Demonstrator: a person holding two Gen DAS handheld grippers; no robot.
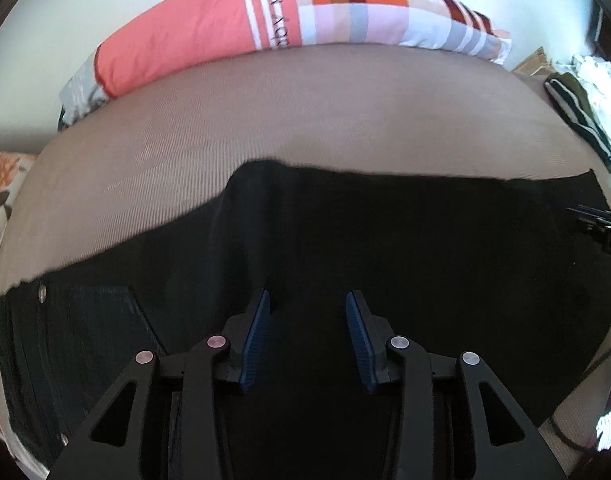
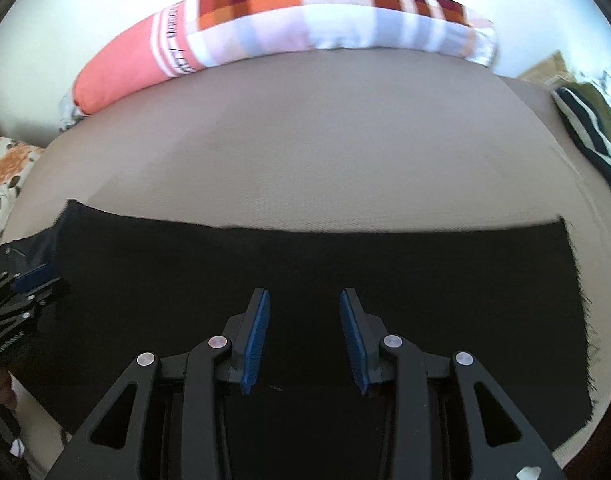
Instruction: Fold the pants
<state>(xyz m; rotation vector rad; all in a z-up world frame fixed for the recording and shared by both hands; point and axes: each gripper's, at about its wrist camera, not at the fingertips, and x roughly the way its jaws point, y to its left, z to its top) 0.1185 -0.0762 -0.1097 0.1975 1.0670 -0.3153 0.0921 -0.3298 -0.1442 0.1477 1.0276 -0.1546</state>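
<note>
A bed covered with a taupe ribbed bedsheet (image 2: 305, 140) fills both views, with a long pillow in coral, white and checked orange fabric (image 1: 265, 20) laid along the far edge by a pale wall. A striped dark garment (image 2: 589, 136) is seen at the far right, and a floral cloth (image 2: 9, 172) at the left. The black denim pants (image 1: 425, 240) are spread flat across the near part of the bed; the waist end with its rivet and back pocket lies to the left, and the frayed leg hem (image 2: 577, 312) to the right. They appear already doubled leg over leg — though that is a judgement from the outline.

The left gripper (image 1: 308, 300) is held above the seat area, its jaws partly open with nothing between the blue pads. The right gripper (image 2: 304, 298) is held above the leg, likewise partly open and empty.

The step in hand seems to lie between folds. A crosswise fold would next be called for — the hem end must be pinched at both edges and carried towards the waist.
</note>
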